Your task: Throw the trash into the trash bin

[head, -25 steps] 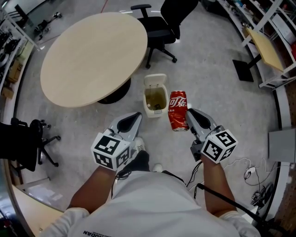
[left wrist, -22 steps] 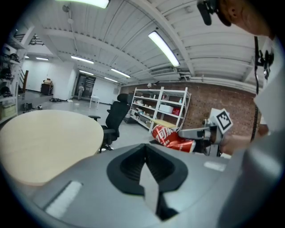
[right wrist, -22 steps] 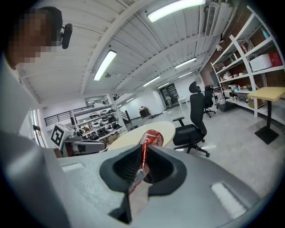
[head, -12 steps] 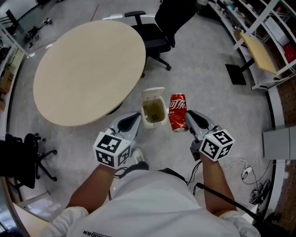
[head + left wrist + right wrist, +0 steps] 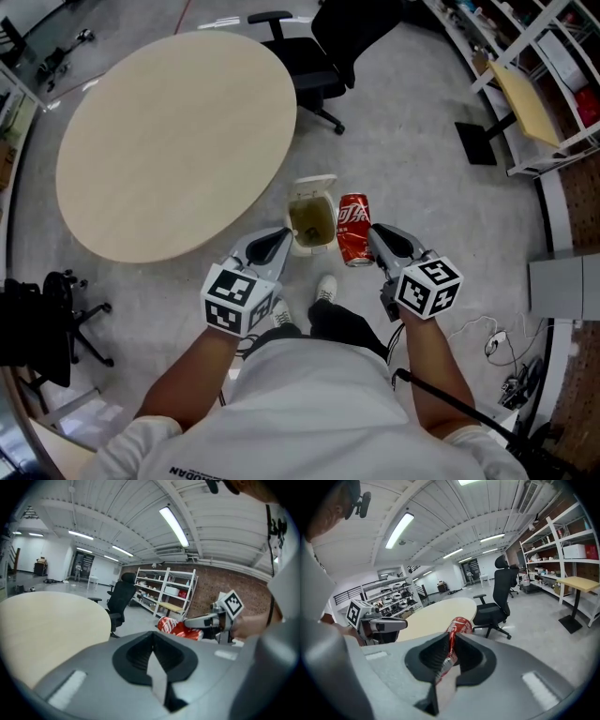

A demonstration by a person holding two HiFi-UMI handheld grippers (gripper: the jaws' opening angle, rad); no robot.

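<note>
Grey floor; right gripper (image 5: 374, 234) fingers clamp red can (image 5: 352, 230), long axis along fingers, beside bin (image 5: 317, 247); left gripper (image 5: 278, 237) fingers closed.

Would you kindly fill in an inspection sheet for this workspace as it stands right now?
Surface: grey speckled floor; round beige table, nothing seen on it.
Job's things: red drinks can held just right of the white plastic trash bin, whose lid is up; can not yet inside.
Clutter: nothing seen.
Grippers: left tongs together, holding nothing; right tongs shut on the can.
Cables: black cable trailing behind the right arm; white cable loose on the floor.
Surroundings: black office chair beyond the table; white shelving at right.
</note>
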